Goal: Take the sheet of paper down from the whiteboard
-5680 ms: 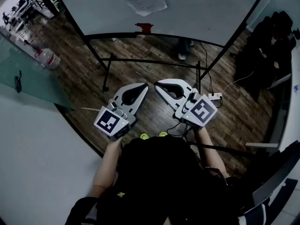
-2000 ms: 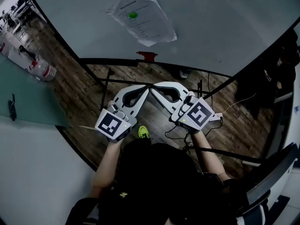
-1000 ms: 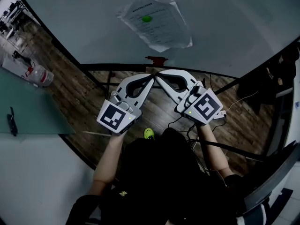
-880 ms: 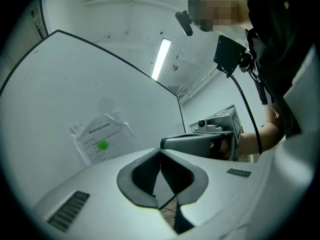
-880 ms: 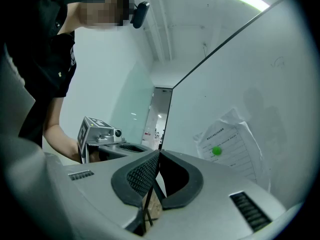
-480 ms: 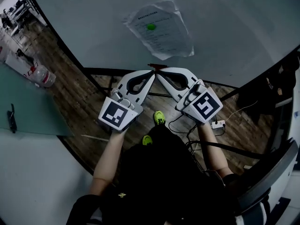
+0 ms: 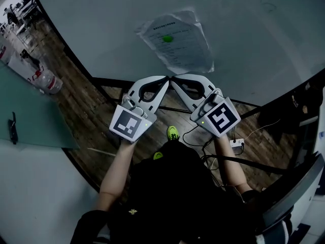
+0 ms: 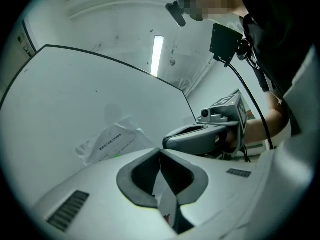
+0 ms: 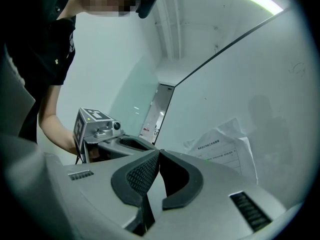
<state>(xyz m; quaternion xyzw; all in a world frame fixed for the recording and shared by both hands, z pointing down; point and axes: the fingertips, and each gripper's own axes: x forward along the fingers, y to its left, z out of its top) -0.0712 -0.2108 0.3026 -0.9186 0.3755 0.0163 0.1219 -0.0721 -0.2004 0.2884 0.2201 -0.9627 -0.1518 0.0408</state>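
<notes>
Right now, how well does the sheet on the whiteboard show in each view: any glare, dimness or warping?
Head view: dim and fisheye-bent, so the whiteboard bows at its edge; the sheet of paper shows sharp, print too small to read. Left gripper view: heavy barrel warping, ceiling light bright, no glare on the sheet. Right gripper view: same warping, sheet evenly lit.

Dim, fisheye-warped views.
A ceiling light strip (image 8: 158, 55) glows at twelve o'clock; corners go black, edges bend.

Plastic bottle (image 7: 49, 81) lying on wood floor (image 7: 85, 96); power strip (image 7: 236, 145) at right.
</notes>
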